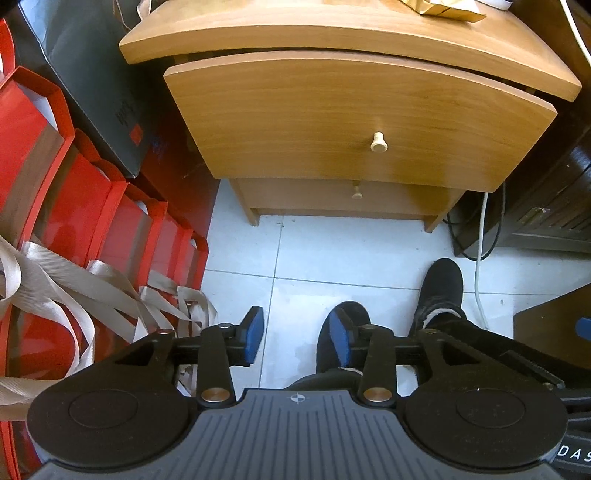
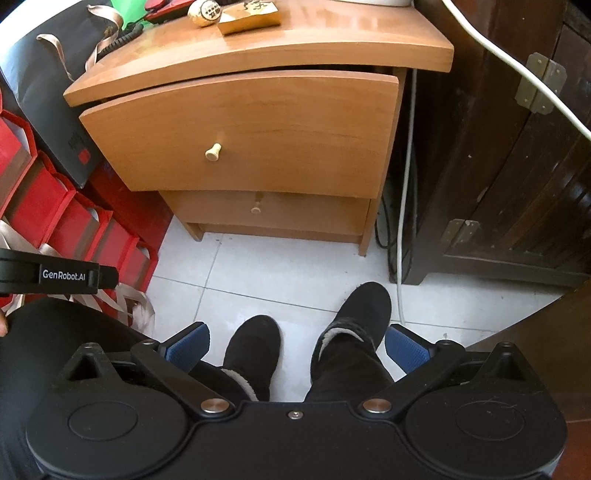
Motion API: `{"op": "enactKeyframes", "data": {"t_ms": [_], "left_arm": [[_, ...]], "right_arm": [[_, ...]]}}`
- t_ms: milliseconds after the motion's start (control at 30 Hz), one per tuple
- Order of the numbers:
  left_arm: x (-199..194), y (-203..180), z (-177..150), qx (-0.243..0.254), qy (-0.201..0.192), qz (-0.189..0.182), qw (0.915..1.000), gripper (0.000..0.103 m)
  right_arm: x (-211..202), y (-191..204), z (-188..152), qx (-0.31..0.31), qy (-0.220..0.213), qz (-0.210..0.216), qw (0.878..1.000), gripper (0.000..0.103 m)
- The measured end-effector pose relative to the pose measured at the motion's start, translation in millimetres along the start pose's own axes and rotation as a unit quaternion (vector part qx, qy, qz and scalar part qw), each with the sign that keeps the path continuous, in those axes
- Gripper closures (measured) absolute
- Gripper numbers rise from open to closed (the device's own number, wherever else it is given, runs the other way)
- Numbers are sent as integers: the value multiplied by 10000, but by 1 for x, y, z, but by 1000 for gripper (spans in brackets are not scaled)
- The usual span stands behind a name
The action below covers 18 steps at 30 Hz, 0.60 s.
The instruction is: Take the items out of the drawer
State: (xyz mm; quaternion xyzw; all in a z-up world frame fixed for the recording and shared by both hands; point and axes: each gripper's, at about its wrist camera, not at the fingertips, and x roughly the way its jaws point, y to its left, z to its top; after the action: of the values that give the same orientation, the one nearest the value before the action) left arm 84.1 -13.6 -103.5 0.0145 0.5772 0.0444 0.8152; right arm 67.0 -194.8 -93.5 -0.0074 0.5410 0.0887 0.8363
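Observation:
A light wooden nightstand (image 1: 332, 33) stands ahead on the white tiled floor. Its upper drawer (image 1: 354, 110) juts out slightly under the top, and the inside is hidden. A pale knob (image 1: 378, 142) sticks out of its front. The lower drawer (image 1: 388, 201) is pushed in. My left gripper (image 1: 297, 338) hangs open well short of the nightstand, above the floor, nothing between its blue pads. The right wrist view shows the same drawer (image 2: 240, 133) and knob (image 2: 213, 151). My right gripper (image 2: 297, 347) is spread wide open and empty, over a person's black boots (image 2: 255, 350).
Red gift bags (image 1: 74, 206) with beige ribbon handles and a black bag (image 1: 92, 74) crowd the left. A dark wooden cabinet (image 2: 517, 166) and cables (image 2: 404, 206) flank the right. Small items (image 2: 243, 18) lie on the nightstand top.

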Motion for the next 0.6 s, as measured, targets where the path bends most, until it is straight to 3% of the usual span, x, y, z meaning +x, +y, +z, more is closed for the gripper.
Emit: {"op": "enactKeyframes", "data": {"t_ms": [467, 600], "left_arm": [[-1, -2, -2, 59, -41, 51, 10000, 55], [-3, -2, -3, 48, -77, 53, 9999, 50]], "right_arm": [[-1, 0, -1, 39, -22, 15, 10000, 1], [-2, -1, -1, 61, -30, 28, 10000, 1]]}}
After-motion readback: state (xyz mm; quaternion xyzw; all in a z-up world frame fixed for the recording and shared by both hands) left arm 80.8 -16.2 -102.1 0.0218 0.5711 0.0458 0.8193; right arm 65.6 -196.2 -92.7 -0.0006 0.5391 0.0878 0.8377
